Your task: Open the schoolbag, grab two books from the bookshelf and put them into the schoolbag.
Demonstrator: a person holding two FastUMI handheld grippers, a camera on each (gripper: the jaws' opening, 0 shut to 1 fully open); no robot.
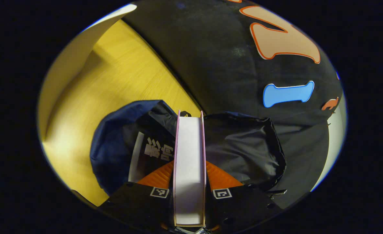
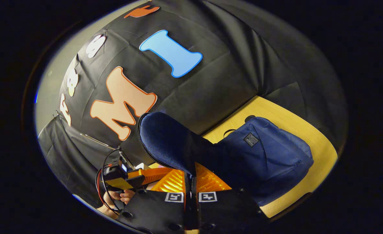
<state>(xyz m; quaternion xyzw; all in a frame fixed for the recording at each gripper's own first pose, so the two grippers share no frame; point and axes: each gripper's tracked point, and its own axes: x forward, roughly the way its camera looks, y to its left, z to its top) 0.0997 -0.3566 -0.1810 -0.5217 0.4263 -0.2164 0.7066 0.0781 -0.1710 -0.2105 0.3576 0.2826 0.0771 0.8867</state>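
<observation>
My left gripper point(image 1: 189, 169) is shut on a pink-covered book point(image 1: 189, 143), held on edge with its white pages facing me, right above the open navy schoolbag point(image 1: 110, 143). Inside the bag's black lining point(image 1: 243, 146) lies a dark book with white print point(image 1: 146, 152). In the right gripper view, my right gripper point(image 2: 191, 177) is shut on the schoolbag's zip-edged flap point(image 2: 165, 139) and holds it up. The bag's body point(image 2: 269, 156) rests on the table to the right. The left gripper point(image 2: 147, 175) and a hand point(image 2: 116, 196) show at lower left, partly behind the flap.
The wooden tabletop point(image 1: 120, 81) stretches behind and left of the bag, and a pale panel point(image 1: 77, 55) rises at its far left. The black cloth wall point(image 1: 217, 58) stands close behind the bag. The table's near edge point(image 2: 289, 204) runs just past the bag's body.
</observation>
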